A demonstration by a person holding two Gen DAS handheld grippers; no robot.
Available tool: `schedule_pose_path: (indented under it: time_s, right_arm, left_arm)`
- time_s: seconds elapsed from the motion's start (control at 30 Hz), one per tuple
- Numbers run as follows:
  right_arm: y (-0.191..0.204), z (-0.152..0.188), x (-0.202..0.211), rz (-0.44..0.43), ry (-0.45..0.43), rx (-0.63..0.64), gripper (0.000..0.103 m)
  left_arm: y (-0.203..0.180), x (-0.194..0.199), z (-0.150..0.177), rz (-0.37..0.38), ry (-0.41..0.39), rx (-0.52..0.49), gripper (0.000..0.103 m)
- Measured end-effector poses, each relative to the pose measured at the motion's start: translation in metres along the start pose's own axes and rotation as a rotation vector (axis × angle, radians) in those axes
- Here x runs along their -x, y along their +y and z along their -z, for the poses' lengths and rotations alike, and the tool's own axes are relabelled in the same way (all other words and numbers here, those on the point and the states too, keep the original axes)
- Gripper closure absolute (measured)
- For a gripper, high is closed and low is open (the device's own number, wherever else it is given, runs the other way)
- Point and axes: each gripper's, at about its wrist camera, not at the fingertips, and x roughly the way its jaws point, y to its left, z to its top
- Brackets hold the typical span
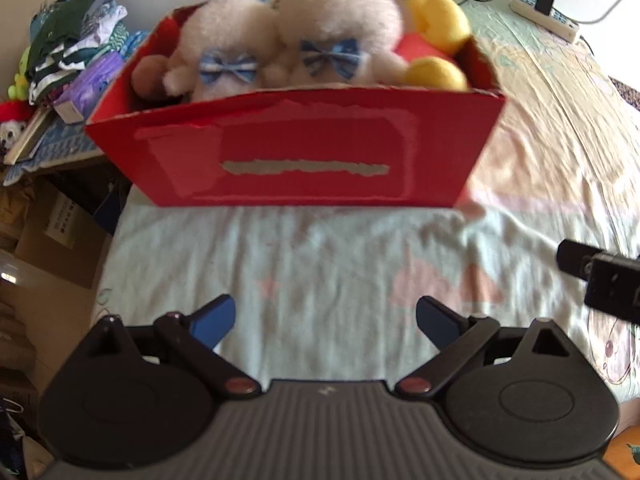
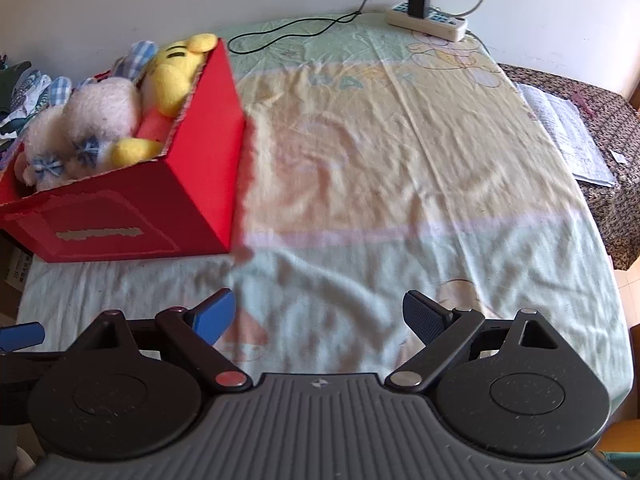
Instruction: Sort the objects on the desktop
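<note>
— Three plush toys sit in the red box (image 1: pixel 296 152): two white bears (image 1: pixel 280 40) with blue checked bows and a yellow toy (image 1: pixel 436 36) at their right.
— Where is the box?
— On the bed sheet (image 2: pixel 400 160), at twelve o'clock from the left claw (image 1: pixel 324 320), at ten o'clock from the right claw (image 2: pixel 320 316).
— And the claws?
— Both spread wide, nothing between the pads, only sheet below.
— Anything else?
— A power strip (image 2: pixel 428 22) at one o'clock, near the wall.
</note>
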Motion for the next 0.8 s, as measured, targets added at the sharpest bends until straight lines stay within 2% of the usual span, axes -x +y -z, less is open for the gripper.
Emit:
schedule_pose_path:
  time_s: [0.17,0.4,0.8]
  right_arm:
    - [0.034,-0.002,-0.003,-0.015,0.002,0.029,0.01]
    - [0.075,-0.007,-0.005,-0.026,-0.004,0.057,0.01]
    - [0.126,-0.01,-0.005,-0.024,-0.032,0.054,0.01]
  left_arm:
    - [0.029,-0.003,-0.008,-0.004,0.007,-0.01,0.006]
    - [0.065,-0.007,-0.017,-0.05,-0.009,-0.014,0.005]
    - [0.116,-0.015,-0.029,-0.047,-0.026,-0.004,0.005]
